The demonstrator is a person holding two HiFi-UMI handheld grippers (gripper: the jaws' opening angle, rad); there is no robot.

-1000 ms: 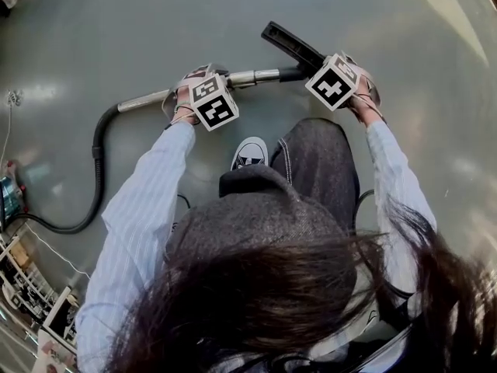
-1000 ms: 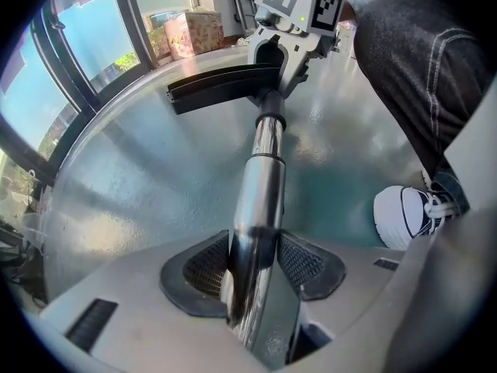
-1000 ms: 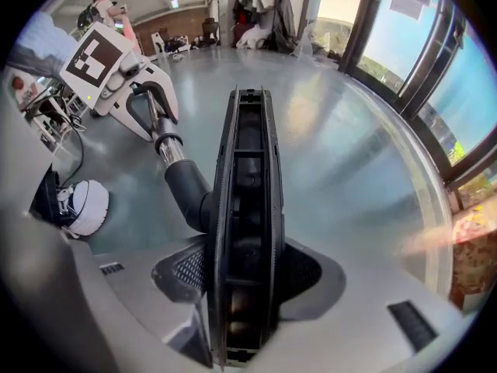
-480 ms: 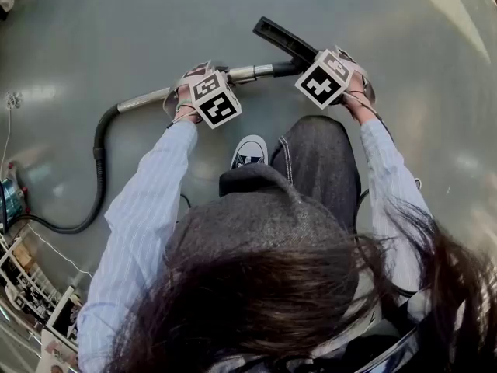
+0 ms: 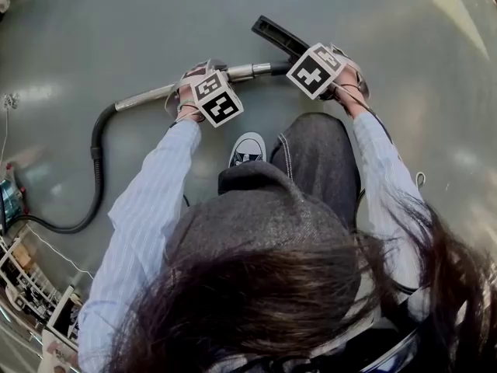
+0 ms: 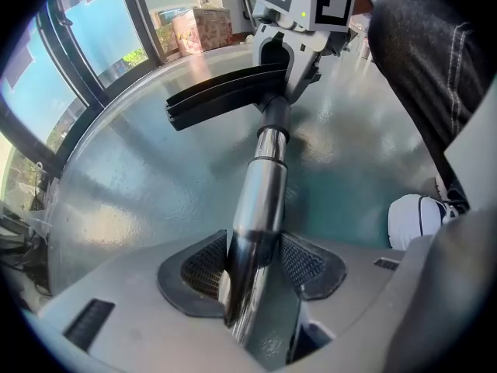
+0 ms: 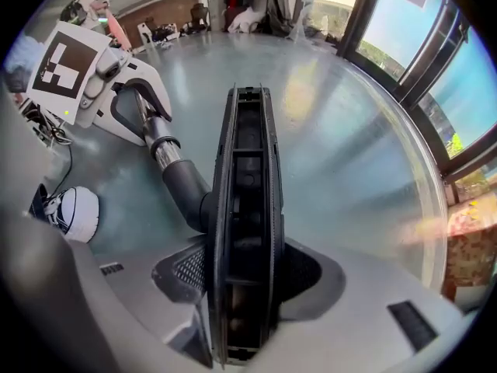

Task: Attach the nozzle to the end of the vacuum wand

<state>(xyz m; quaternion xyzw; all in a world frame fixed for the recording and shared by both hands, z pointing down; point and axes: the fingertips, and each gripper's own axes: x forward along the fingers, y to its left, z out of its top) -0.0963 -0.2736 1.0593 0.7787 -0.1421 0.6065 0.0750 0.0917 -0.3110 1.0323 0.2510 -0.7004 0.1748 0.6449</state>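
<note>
A chrome vacuum wand [image 5: 241, 73] runs across the grey floor, joined at its left to a black hose [image 5: 95, 162]. My left gripper [image 6: 255, 274] is shut on the wand [image 6: 262, 200], whose far end enters the black neck of the nozzle [image 6: 221, 92]. The flat black floor nozzle [image 5: 278, 37] is held edge-on by my right gripper [image 7: 245, 286], which is shut on it [image 7: 247, 208]. In the right gripper view the nozzle's neck [image 7: 186, 189] sits over the chrome wand tip [image 7: 165, 152], with the left gripper [image 7: 116, 84] beyond.
A white shoe [image 5: 248, 152] and a dark trouser leg [image 5: 318, 165] sit just below the wand. Cables and boxes [image 5: 23, 286] lie at the lower left. Tall windows [image 7: 419, 45] border the floor on one side.
Both grippers have shifted slightly up and left in the head view. The nozzle has moved leftwards with the right gripper, closing onto the wand's end.
</note>
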